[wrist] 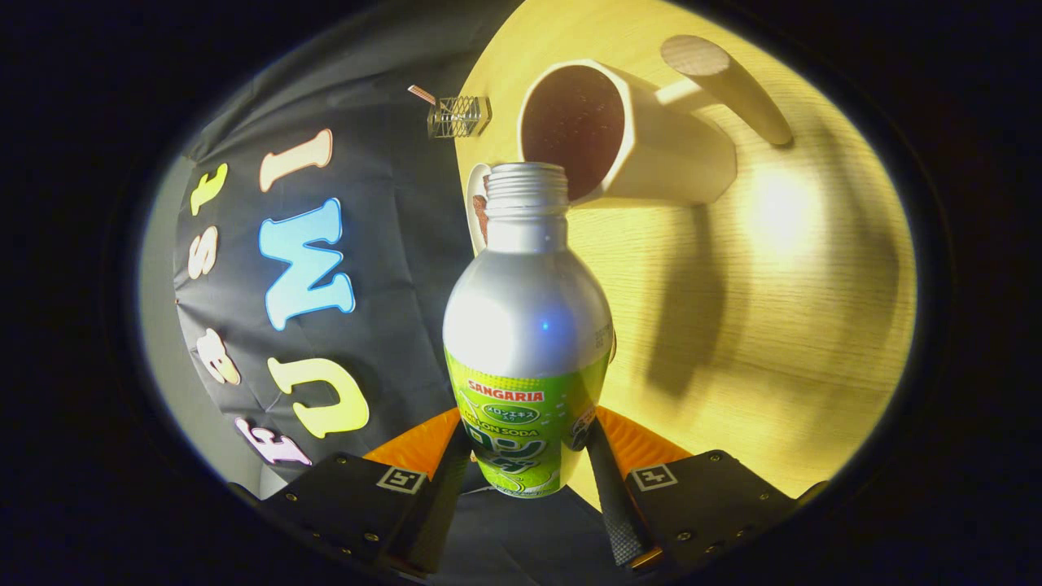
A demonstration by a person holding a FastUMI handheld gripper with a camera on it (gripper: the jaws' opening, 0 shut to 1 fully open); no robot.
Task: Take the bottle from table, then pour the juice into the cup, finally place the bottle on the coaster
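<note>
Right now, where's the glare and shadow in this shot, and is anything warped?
Gripper view: a bright hotspot on the table beside the cup, dark shadows across the wood, a sheen on the bottle held in the claw, fisheye bending everything.

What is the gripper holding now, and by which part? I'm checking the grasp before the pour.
The bottle, clamped between both fingers at its labelled lower body.

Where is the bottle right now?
In the gripper view, the bottle is clamped between the gripper fingers, its open mouth at the cup rim.
</note>
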